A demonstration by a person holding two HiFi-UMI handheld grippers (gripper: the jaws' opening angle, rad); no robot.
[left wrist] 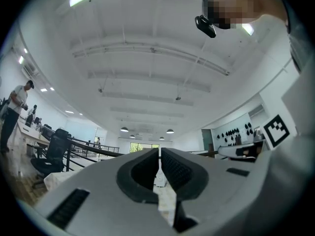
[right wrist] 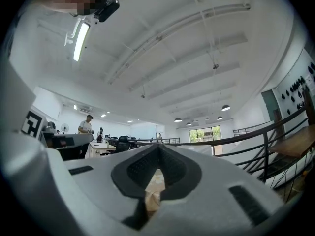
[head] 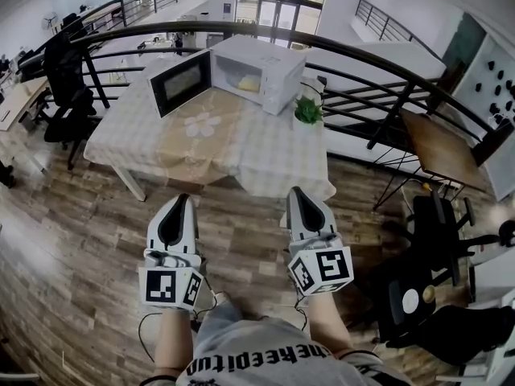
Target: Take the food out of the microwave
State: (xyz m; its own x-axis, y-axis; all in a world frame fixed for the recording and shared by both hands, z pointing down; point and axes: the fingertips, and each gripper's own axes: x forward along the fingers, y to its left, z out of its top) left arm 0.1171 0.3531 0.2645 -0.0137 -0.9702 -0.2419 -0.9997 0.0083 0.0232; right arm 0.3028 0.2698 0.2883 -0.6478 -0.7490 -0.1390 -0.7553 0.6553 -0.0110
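A white microwave (head: 269,75) stands at the far side of a cloth-covered table (head: 201,151), its door (head: 181,81) swung open to the left. Inside lies a pale yellow piece of food (head: 249,83). My left gripper (head: 179,199) and right gripper (head: 296,191) hang side by side over the wooden floor, short of the table's near edge and far from the microwave. Both point slightly upward at the ceiling. The left gripper (left wrist: 160,151) has its jaws together with nothing between them. The right gripper (right wrist: 159,147) is likewise shut and empty.
A small potted plant (head: 308,109) sits right of the microwave. A dark curved railing (head: 386,75) runs behind the table. Black office chairs (head: 64,87) stand at the left, a dark chair (head: 434,240) and a brown table (head: 438,147) at the right.
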